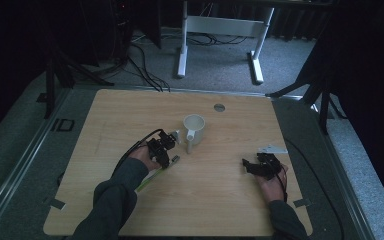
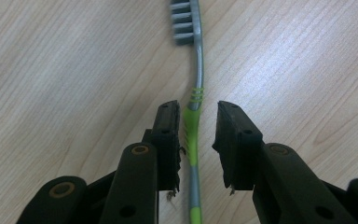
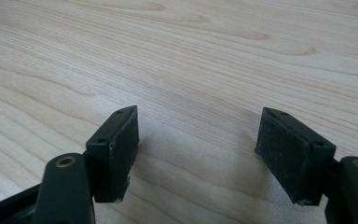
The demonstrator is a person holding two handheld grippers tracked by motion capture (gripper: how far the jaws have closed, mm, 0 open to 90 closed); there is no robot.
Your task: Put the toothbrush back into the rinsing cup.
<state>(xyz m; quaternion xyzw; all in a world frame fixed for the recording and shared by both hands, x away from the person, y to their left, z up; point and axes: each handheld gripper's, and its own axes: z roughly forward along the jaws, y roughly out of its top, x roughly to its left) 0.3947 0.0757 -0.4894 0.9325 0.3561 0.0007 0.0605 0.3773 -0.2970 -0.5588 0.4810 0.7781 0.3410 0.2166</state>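
Left gripper (image 2: 196, 126): jaws apart, straddling toothbrush (image 2: 195, 116) handle on table (image 2: 74, 70).
Right gripper (image 3: 198, 140): wide apart, empty.
Toothbrush: light, stiff, likely slippery; best grasped mid-handle.
Mug (image 1: 194, 127): nearby.

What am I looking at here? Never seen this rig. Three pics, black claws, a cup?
There is no robot: a person sits at a wooden table and holds a hand-operated two-jaw tool in each hand. The wide picture comes from a fixed camera above the table, looking down. The other two come from cameras riding on each tool, looking along its black jaws.

On the table stand a white mug and, lying flat, a green and grey toothbrush.

The left tool is low over the toothbrush, its jaws on either side of the handle with small gaps showing, so nothing is gripped yet. The right tool sits over bare wood with its jaws wide apart, holding nothing.
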